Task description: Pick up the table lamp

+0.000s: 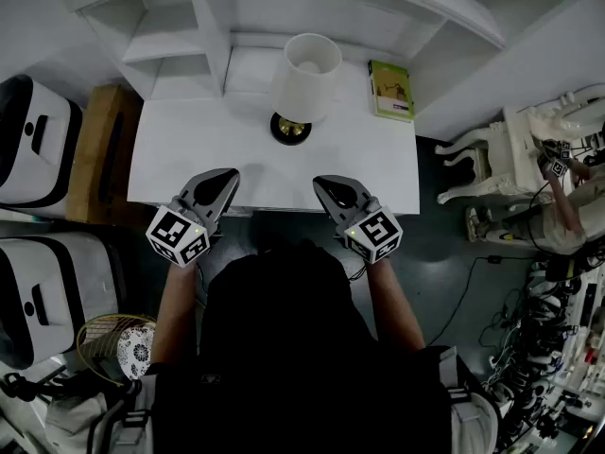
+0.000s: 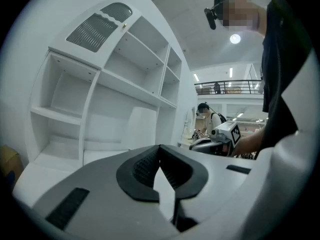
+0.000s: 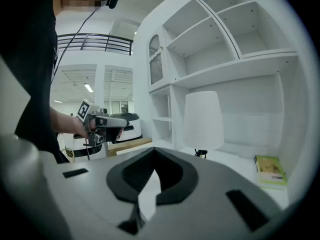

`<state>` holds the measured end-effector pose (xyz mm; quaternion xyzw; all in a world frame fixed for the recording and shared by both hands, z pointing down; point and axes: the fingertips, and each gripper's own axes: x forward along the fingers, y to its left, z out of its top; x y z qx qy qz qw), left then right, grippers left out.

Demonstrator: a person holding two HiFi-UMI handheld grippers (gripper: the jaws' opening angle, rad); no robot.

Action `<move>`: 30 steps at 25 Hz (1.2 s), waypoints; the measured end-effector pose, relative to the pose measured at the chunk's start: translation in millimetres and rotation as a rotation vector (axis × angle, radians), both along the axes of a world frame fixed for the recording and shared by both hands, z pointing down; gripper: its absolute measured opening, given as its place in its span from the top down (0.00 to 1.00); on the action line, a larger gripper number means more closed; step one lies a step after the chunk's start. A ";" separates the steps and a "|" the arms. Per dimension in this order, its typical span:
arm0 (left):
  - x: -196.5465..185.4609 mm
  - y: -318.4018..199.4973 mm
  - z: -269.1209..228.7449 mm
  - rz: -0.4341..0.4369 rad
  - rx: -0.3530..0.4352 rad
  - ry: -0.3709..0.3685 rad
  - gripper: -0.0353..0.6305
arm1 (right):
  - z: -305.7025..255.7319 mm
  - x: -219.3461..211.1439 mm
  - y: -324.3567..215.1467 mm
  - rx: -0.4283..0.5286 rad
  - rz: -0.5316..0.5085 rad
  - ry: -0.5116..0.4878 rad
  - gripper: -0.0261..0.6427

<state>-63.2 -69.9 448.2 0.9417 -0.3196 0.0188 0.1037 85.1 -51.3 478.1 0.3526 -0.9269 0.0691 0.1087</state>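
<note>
The white shelving unit [image 1: 170, 26] fills the back of my head view, with the white bench [image 1: 189, 154] set against it. The table lamp [image 1: 305, 78] stands upright on the bench toward its far edge, near the middle, a white shade over a dark, brassy base. My left claw [image 1: 229, 174] and right claw [image 1: 322, 183] hover side by side over the bench's near edge, well apart from the lamp. Each gripper view shows its jaws clenched tip to tip with nothing between them. A green book [image 1: 391, 90] lies flat just right of the lamp
</note>
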 end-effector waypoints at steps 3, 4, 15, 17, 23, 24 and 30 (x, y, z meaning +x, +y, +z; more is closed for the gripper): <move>0.8 -0.6 -1.2 -0.001 0.002 0.002 0.93 | 0.1 1.4 -0.4 -0.001 0.004 0.001 0.95; 1.3 -0.5 -1.1 0.000 0.002 0.003 0.93 | 0.7 2.2 -0.4 -0.002 0.006 0.003 0.95; -1.0 -4.1 11.7 0.003 -0.022 0.024 0.93 | 7.5 4.2 -1.6 -0.029 0.038 -0.007 0.95; -1.2 -4.8 12.6 0.008 -0.025 0.026 0.93 | 8.8 6.0 -3.1 -0.041 0.054 -0.015 0.95; -3.0 -11.8 12.9 0.016 -0.022 0.035 0.93 | 12.1 8.8 -9.6 -0.049 0.086 -0.004 0.95; -3.0 -12.7 12.6 0.017 -0.022 0.037 0.93 | 12.8 9.3 -10.0 -0.049 0.090 0.001 0.95; -3.2 -13.9 11.9 0.031 -0.032 0.045 0.93 | 16.2 7.7 -11.3 -0.054 0.108 0.030 0.95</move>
